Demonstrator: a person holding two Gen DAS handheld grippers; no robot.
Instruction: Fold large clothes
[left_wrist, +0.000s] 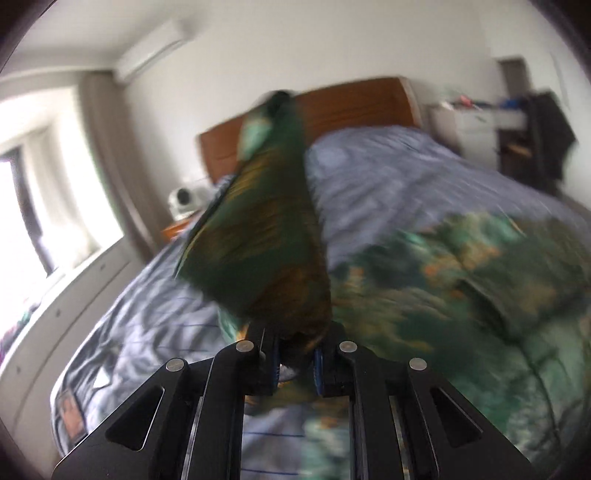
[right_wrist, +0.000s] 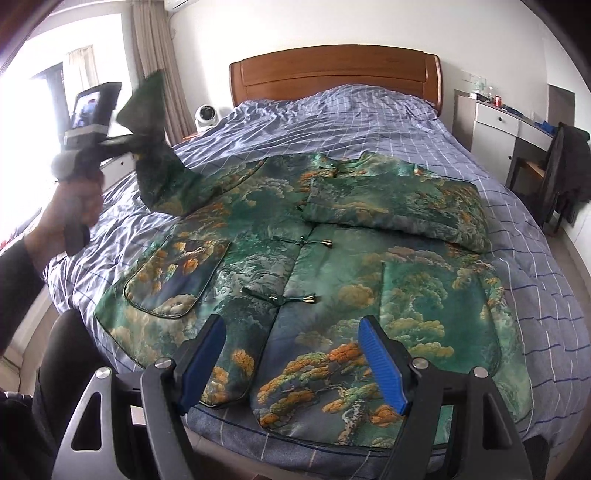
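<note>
A large green jacket with orange and teal landscape print lies front-up on the bed. Its right sleeve is folded across the chest. My left gripper is shut on the left sleeve and holds it lifted above the bed's left side; the view is blurred. The same gripper shows in the right wrist view, raised at the left with the sleeve hanging from it. My right gripper is open and empty, just above the jacket's hem near the bed's front edge.
The bed has a blue checked cover and a wooden headboard. A white fan stands at the left of the headboard. A white desk and a chair with dark clothes stand at the right. A window and curtain are at the left.
</note>
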